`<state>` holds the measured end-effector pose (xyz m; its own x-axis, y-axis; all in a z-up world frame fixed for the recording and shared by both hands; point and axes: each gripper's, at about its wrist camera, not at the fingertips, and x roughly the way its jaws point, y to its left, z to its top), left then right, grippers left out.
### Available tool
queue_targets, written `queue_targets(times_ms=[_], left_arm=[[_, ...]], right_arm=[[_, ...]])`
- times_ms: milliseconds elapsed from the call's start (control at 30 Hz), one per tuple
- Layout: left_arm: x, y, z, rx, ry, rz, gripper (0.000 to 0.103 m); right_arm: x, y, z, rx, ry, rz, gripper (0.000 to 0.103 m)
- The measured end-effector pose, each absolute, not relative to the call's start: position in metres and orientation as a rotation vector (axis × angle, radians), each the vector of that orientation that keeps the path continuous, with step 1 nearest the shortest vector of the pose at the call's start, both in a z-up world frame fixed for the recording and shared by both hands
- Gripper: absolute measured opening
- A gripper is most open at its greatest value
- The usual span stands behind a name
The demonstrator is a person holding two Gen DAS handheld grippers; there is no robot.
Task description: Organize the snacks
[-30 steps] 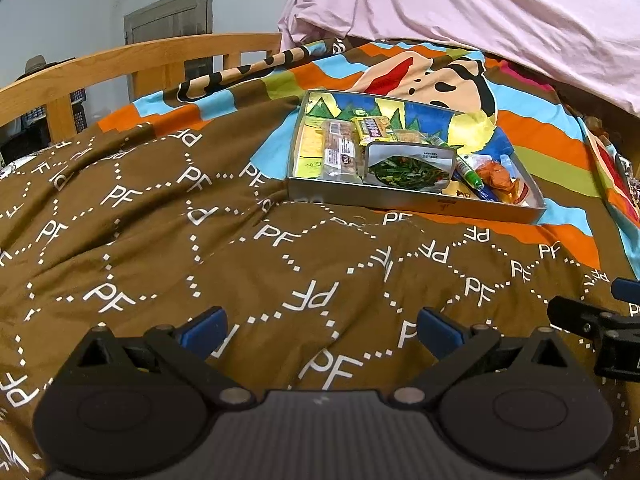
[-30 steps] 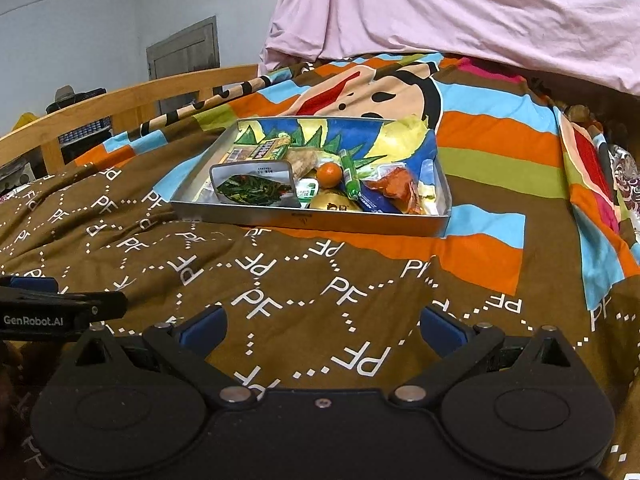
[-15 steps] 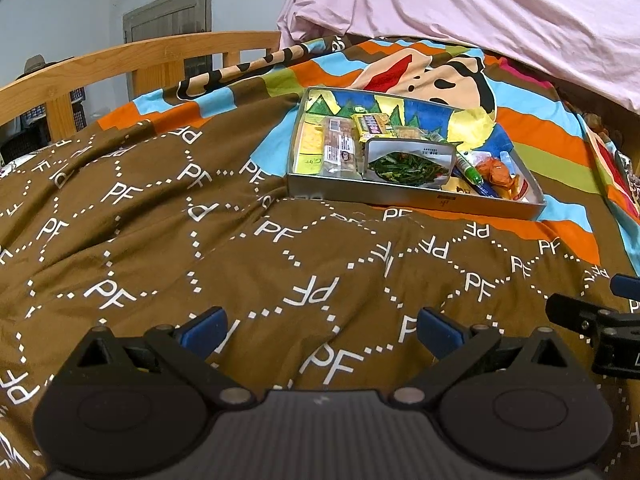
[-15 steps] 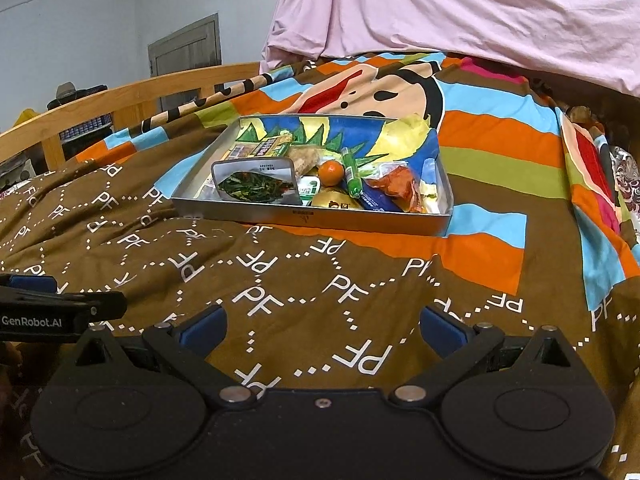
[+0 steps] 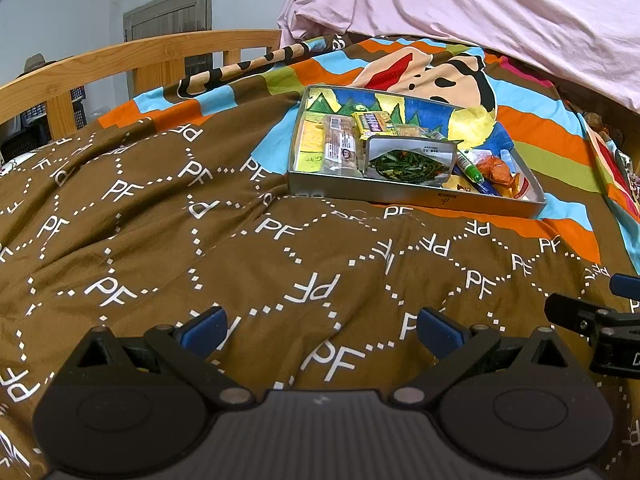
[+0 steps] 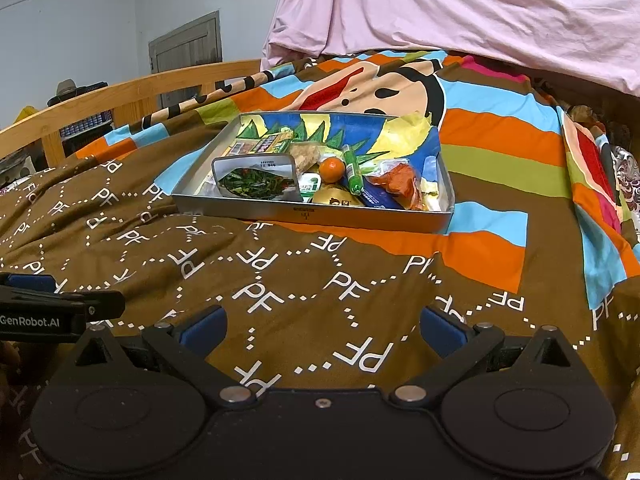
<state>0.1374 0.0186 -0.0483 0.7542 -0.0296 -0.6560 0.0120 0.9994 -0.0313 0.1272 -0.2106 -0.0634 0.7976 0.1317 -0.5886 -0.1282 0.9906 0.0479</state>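
One metal tray (image 5: 420,198) of snacks sits on the bed, above centre and to the right in the left wrist view, above centre in the right wrist view, resting where the brown quilt (image 5: 160,240) meets the striped cartoon blanket (image 5: 532,120). In the tray: one clear-windowed pouch of green vegetables (image 5: 408,160) standing against the near wall, one green tube (image 6: 353,172), one small orange fruit (image 6: 332,169), one orange-red packet (image 6: 398,184), one clear-wrapped bar with a label (image 5: 340,144), one yellow packet (image 5: 311,146) beside it, and one yellow bar (image 5: 372,122) behind; more wrappers lie underneath, too crowded to count. The left wrist view shows the labelled bar and yellow packet along the tray's left end plainly; in the right wrist view the pouch hides most of them, but that view alone shows the orange fruit, a gold-wrapped piece (image 6: 334,198) and a small green-and-white cup (image 6: 309,184). Two grippers are in view. The left gripper (image 5: 318,326), at the bottom of its own frame, has its blue-padded fingers spread wide, holding nothing, above the quilt; its side shows at the left edge of the right wrist view. The right gripper (image 6: 320,326) is likewise spread wide and empty over the quilt, well short of the tray. A wooden bed rail (image 5: 120,56) and a pink sheet (image 5: 480,4) fill the upper frame.
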Motion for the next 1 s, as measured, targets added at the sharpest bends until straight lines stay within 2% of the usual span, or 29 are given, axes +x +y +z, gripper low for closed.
queue_targets(times_ms=[1000], left_arm=[[0.1366,0.0196,-0.0504,-0.026,0.720,-0.022,0.103]], right_arm=[[0.1278,-0.2102,-0.0641,0.005,0.634,0.140,0.102]])
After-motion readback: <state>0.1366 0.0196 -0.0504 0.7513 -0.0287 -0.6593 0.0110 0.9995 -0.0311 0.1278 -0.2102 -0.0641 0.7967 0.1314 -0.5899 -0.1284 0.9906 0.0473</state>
